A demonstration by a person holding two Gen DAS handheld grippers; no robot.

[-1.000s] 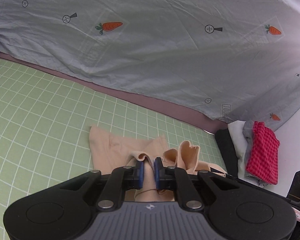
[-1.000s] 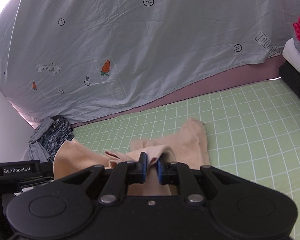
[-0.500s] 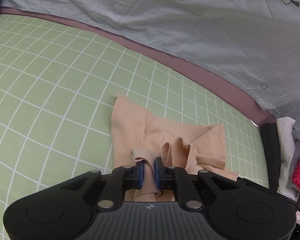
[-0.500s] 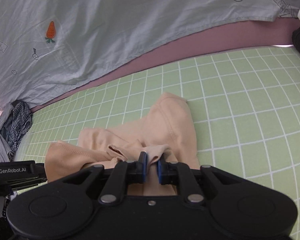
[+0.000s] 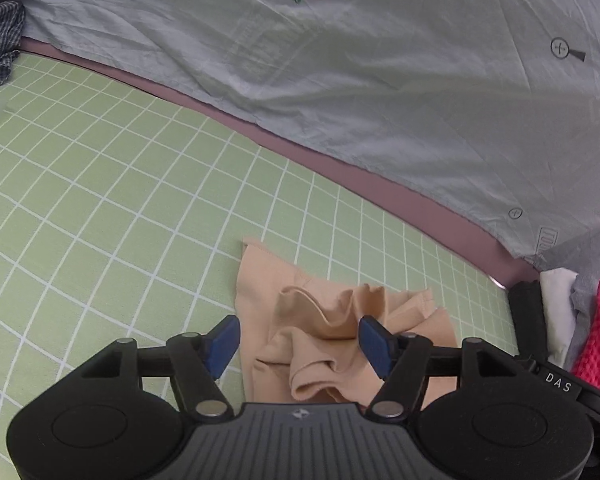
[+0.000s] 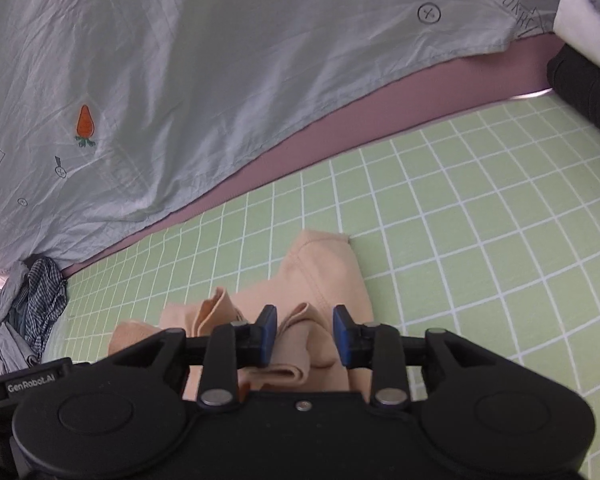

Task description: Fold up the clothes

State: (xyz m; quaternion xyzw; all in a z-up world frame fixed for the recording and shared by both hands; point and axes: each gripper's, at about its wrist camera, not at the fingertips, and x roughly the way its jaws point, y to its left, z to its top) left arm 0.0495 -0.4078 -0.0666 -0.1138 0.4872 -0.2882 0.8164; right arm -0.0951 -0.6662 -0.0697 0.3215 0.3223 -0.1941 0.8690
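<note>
The beige garment (image 5: 332, 328), a small stretchy piece of clothing, lies rumpled at lower centre of both wrist views on the green grid mat (image 5: 112, 208), with one flat corner reaching up the frame and loose ridges of cloth standing between the blue finger pads. The left gripper (image 5: 298, 342) has its fingers wide and opening; cloth lies between them, but neither pad presses on it. The right gripper (image 6: 305, 334) has its fingers at a narrower gap, also opening, with a raised fold between the pads and apparently free of both. The step in hand appears to be the release of a fold just laid down, the garment now resting on the mat rather than hanging from the fingers. The layers are uneven and puckered, so the next move likely calls for lifting both grippers clear without dragging cloth, then flattening or regripping an edge for a further fold. Beyond the mat, a mauve strip (image 5: 380, 184) borders a grey carrot-print sheet (image 5: 340, 80). A stack of folded clothes (image 5: 572, 320) sits at the right edge of the left view, and a checked bundle (image 6: 32, 304) lies at the lower left of the right view.
</note>
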